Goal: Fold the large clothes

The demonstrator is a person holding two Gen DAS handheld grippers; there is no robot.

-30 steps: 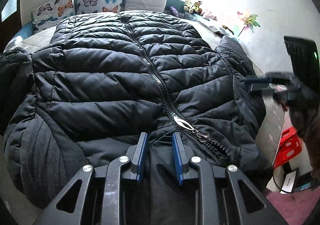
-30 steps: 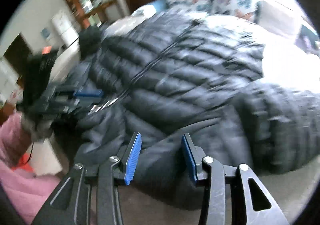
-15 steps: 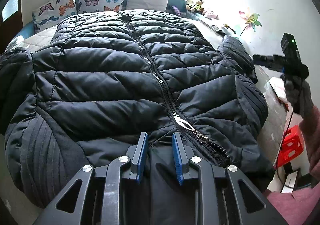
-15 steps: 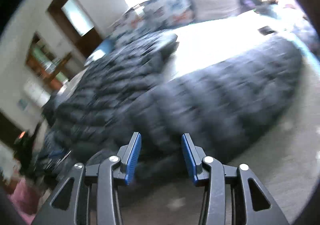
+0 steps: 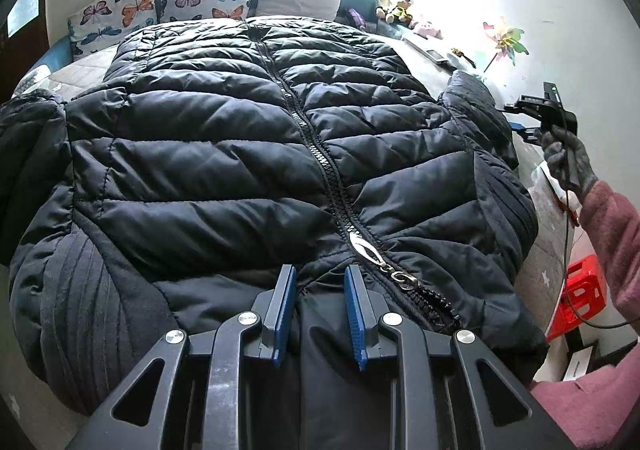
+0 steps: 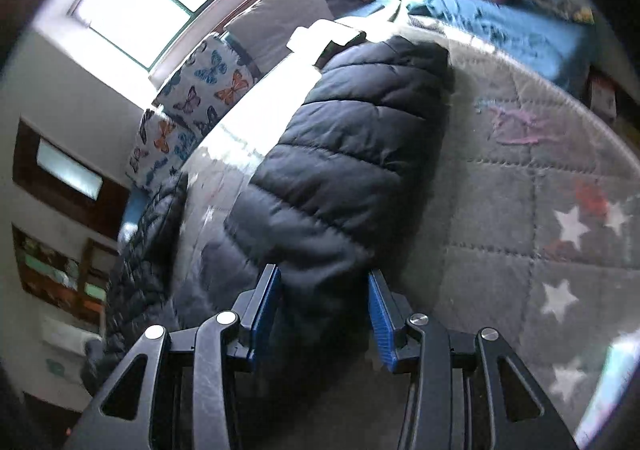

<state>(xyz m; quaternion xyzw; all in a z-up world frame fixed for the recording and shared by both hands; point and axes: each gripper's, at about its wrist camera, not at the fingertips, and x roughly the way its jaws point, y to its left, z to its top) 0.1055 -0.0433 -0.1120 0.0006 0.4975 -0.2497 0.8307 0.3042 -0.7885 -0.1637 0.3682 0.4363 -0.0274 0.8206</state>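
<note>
Two tongs at work on jacket (image 5: 224, 154), spread zip-up on bed (image 6: 520, 210). Left tongs (image 5: 316, 314) narrow at near hem, grip uncertain. Right tongs (image 6: 324, 314) half-wide, straddling sleeve (image 6: 348, 154) running away toward far pillows, not yet pinching.

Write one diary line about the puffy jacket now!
jacket: flat on bed, zipped | left hand-held gripper: at hem | right hand-held gripper: around sleeve, not pressing

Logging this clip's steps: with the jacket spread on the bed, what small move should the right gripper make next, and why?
Probably ease the right gripper forward and close on the sleeve. Its fingers already straddle the sleeve's near end without pressing it, and the left gripper sits at the jacket hem beside the zipper.
</note>
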